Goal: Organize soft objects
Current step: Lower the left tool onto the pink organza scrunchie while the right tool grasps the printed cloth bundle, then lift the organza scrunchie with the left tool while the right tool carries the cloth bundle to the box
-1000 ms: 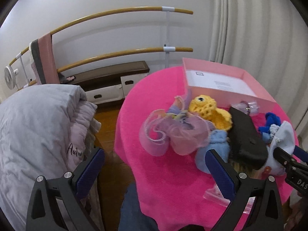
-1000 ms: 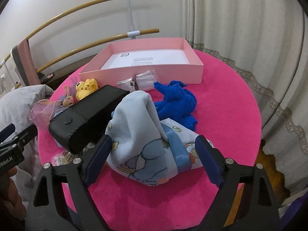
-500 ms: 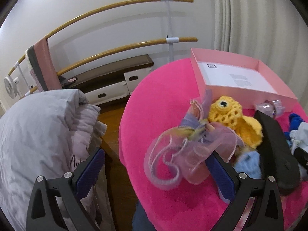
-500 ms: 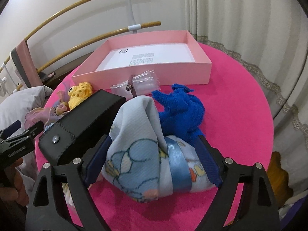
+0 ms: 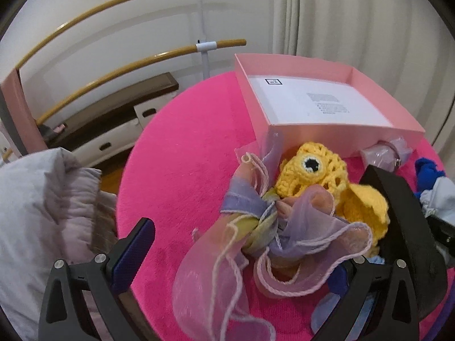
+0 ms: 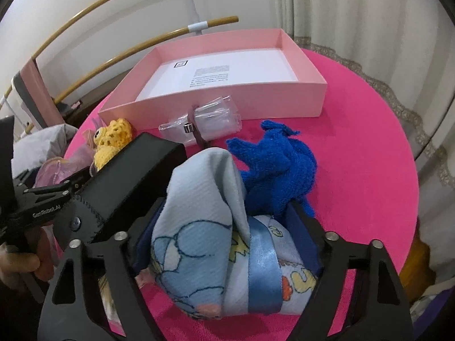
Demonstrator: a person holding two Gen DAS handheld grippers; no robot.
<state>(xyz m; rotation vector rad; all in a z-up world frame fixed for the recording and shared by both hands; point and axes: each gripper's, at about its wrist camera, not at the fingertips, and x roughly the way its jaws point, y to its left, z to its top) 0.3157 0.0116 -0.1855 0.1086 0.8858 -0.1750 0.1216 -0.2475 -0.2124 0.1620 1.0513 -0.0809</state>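
Note:
My left gripper (image 5: 236,258) is open, its fingers on either side of a sheer pink and lilac organza scarf (image 5: 264,233) lying on the pink table. A yellow crochet toy (image 5: 318,176) lies just behind the scarf. My right gripper (image 6: 227,236) is open around a pale blue printed cloth bundle (image 6: 210,241) tied with a blue ribbon; the fingers stand close to its sides. A blue knitted piece (image 6: 278,167) lies behind the bundle. The open pink box (image 6: 301,96) stands at the back, with only a printed sheet in it; it also shows in the left wrist view (image 5: 321,139).
A black case (image 6: 133,176) lies left of the bundle and shows in the left wrist view (image 5: 403,227). A clear plastic packet (image 6: 204,119) lies against the box front. Grey bedding (image 5: 37,213) is left of the round table (image 5: 182,170). Curtains hang behind.
Both grippers have moved forward and down. The left one now straddles the scarf; the right one has closed in around the cloth bundle.

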